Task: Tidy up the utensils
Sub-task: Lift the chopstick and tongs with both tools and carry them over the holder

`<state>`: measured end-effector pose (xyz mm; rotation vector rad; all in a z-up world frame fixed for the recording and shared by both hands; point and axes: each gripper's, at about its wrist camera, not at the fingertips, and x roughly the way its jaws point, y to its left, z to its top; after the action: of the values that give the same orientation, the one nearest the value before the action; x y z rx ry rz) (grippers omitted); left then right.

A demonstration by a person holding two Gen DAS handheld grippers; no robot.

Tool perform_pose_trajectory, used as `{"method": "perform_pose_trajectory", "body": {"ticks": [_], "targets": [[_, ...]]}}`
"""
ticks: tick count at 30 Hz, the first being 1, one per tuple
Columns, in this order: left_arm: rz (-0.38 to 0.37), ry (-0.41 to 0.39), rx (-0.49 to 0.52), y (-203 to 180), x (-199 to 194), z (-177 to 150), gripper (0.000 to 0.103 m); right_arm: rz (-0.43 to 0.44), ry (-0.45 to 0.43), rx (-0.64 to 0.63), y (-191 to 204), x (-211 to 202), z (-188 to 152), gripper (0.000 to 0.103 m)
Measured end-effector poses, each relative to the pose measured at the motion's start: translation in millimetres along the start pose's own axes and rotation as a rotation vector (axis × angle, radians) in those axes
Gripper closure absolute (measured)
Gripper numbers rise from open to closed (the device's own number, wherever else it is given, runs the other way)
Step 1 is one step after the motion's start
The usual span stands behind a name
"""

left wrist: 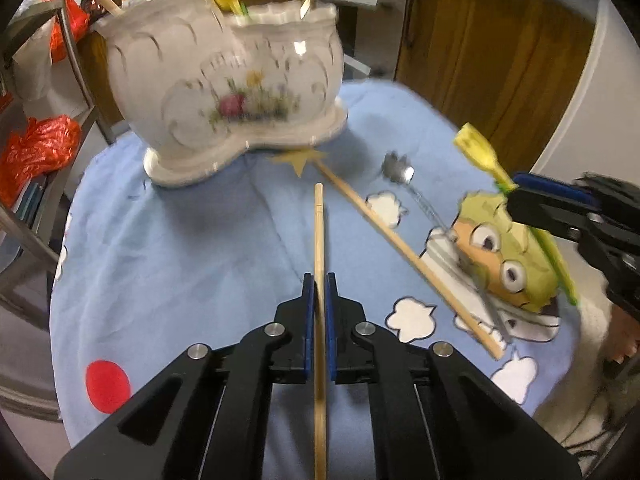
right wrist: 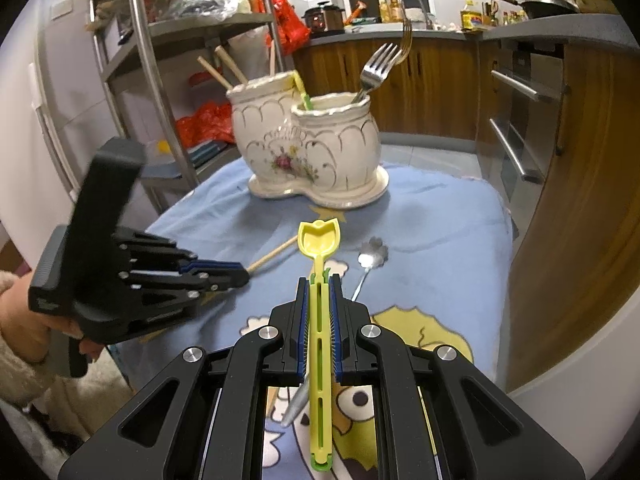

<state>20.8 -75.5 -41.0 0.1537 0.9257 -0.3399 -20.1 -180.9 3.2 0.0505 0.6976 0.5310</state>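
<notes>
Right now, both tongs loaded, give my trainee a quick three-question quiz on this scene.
1. True or false: the left tongs grip a wooden chopstick.
2. What do the right tongs hold? A) metal fork B) yellow spoon C) chopstick
3. Name one utensil lying loose on the blue cloth.

Key:
1. True.
2. B, the yellow spoon.
3. The metal spoon, or the second chopstick.

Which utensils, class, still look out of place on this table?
Two lie loose on the blue cloth rather than standing in the ceramic holder: a wooden chopstick lying diagonally, and a metal spoon beside it. The left gripper grips another chopstick; the right gripper grips a yellow spoon.
</notes>
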Motion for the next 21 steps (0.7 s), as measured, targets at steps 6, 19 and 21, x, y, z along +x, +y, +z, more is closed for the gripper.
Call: {"method": "perform_pose_trajectory", "body": {"ticks": [6, 19, 21], "targets": [[-0.058, -0.240, -0.015, 35, -52, -4, 0.098, -0.005, -0.079, 0.023, 2, -5, 23, 0.093], [-0.089, -0.647, -0.089, 110, -123, 17, 0.098, 0.032, -0.252, 0.037, 7, -3, 83, 0.093], [-0.080, -0.677, -0.111, 122, -127, 31, 0.098, 0.036, -0.279, 0.036, 7, -2, 96, 0.093]]}}
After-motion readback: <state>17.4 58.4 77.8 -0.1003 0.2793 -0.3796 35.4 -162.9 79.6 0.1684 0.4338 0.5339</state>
